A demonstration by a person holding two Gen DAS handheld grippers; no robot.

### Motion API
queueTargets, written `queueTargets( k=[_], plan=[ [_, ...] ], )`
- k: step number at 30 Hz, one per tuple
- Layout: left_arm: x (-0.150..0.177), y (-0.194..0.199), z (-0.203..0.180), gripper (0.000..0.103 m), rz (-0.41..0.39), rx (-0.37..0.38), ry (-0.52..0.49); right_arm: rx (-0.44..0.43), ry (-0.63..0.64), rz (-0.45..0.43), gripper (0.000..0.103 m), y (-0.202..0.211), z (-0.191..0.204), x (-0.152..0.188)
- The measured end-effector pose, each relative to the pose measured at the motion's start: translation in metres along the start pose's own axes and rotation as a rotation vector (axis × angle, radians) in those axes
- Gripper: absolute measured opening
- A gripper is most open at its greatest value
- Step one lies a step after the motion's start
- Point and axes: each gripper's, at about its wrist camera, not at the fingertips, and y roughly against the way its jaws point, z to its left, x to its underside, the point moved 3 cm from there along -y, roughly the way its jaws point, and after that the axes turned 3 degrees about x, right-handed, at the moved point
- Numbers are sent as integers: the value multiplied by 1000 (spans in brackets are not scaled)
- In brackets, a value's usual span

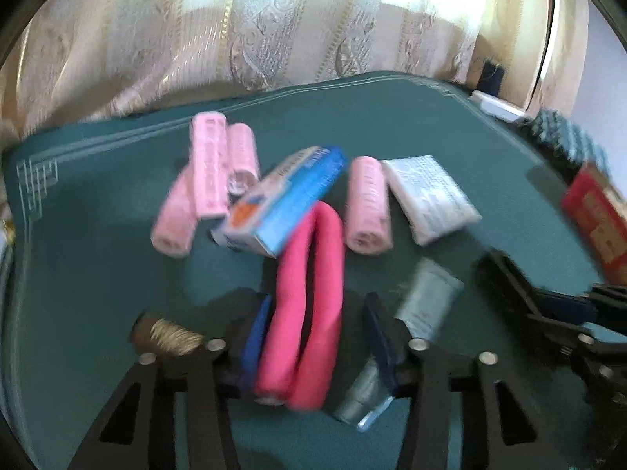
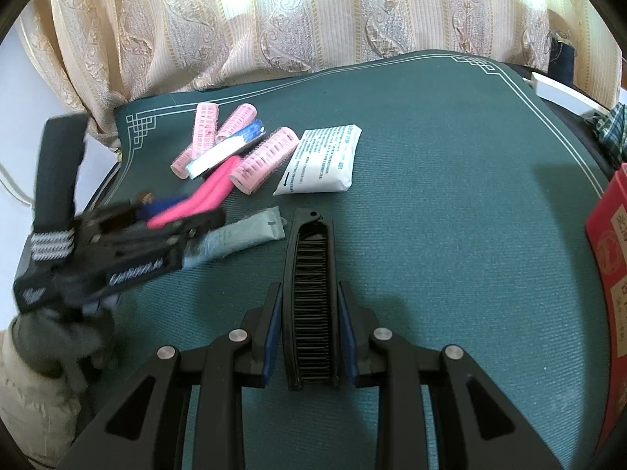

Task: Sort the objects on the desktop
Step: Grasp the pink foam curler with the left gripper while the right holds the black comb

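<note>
Mat is carrying everything, with the white packet serving as marker. One red box is sitting far right of the packet. One black brush is lying just nearer than the packet, and the right gripper is clamping it lengthwise. One blue box, one folded pink foam stick and one grey tube are lying left of the packet. The left gripper is straddling the stick along its length, released, not yet pinching. Four pale curlers are clustering left of the packet.
</note>
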Motion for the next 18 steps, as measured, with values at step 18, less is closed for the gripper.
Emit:
queueTargets(
  k=[18],
  plan=[
    [-21,-10,2,35,2,-18,11,1,5,-2,29,0,0,0]
  ],
)
